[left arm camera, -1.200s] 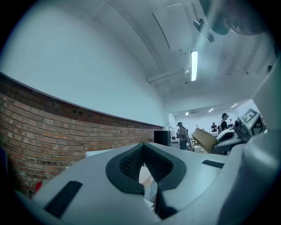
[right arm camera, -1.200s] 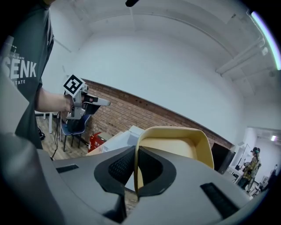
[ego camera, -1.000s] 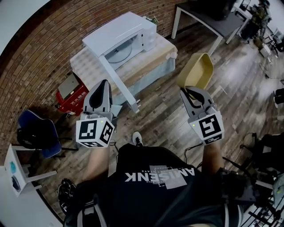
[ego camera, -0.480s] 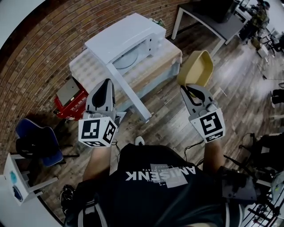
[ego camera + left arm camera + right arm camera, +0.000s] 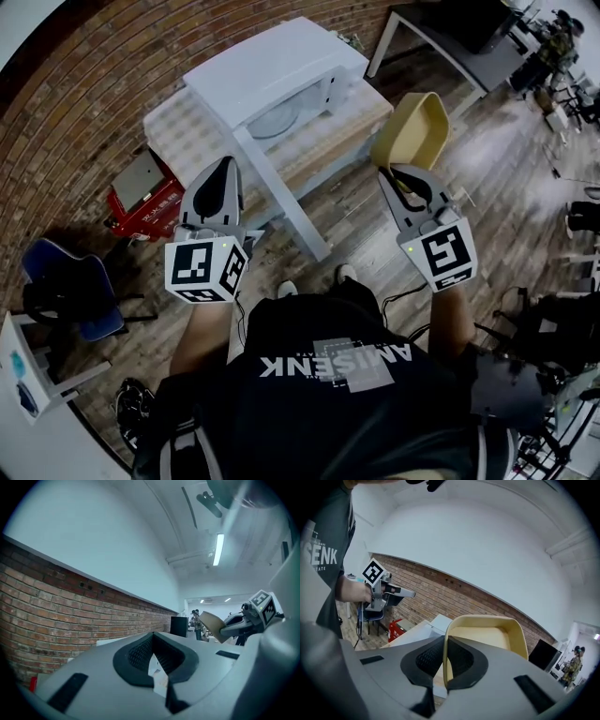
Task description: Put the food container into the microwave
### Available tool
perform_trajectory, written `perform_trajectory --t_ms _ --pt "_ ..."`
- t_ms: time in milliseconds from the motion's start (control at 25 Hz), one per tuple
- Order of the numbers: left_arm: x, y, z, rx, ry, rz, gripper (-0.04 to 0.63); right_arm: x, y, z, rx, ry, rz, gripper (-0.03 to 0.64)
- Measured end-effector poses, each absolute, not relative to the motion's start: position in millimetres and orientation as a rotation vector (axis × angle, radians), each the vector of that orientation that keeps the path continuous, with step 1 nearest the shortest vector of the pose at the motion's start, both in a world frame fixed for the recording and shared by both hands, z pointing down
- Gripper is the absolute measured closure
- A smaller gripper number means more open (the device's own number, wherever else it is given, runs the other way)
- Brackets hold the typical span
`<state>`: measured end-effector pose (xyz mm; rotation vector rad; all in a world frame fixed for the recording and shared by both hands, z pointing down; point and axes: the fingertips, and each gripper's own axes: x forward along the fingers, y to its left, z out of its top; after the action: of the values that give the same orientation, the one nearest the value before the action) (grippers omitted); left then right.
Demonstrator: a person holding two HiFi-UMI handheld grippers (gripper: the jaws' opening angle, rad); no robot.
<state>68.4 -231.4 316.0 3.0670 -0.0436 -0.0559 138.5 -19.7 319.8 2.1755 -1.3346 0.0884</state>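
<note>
food container (image 5: pixel 414 127), a tan oblong tub with rounded corners, hangs in the air over the wood-plank floor (image 5: pixel 375 246), just off the right corner of the bench (image 5: pixel 183 133) and apart from it. its long axis runs away from the person, up the head view and a little to the right. its hollow side is turned up toward the head camera. the right hand-held gripper (image 5: pixel 392 174) is clamped on the tub's thin wall at the near end, one jaw inside the hollow and one outside. the right gripper view shows that rim standing between the pads. the left hand-held gripper (image 5: pixel 225 167) is held level beside it, jaws drawn together and nothing between them. the low bench wears a pale checked cloth and carries the white microwave (image 5: pixel 272 66), whose door (image 5: pixel 281 197) is swung wide toward the person. the glass turntable (image 5: pixel 274 120) shows inside. a brick wall (image 5: pixel 84 84) runs behind. a red case (image 5: pixel 141 202) and a blue chair (image 5: pixel 70 295) stand on the floor at left. a second, dark-topped bench (image 5: pixel 441 42) stands at upper right.
</note>
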Motion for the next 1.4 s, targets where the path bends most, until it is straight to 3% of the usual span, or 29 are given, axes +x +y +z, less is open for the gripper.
perform_trajectory --t_ms 560,840,1400 --pt "111.7 -248.0 312.2 3.057 -0.518 -0.039 0.583 245.9 -81.2 325.9 1.888 -1.721 -0.042 0.572" --pt "93.7 -236.2 311.7 3.008 -0.789 -0.025 0.583 273.3 -106.0 340.4 1.734 -1.878 -0.088 0.572" --pt "57.1 -251.4 318.3 3.003 -0.707 -0.108 0.583 226.6 -150.1 378.3 1.619 -1.844 -0.034 0.572"
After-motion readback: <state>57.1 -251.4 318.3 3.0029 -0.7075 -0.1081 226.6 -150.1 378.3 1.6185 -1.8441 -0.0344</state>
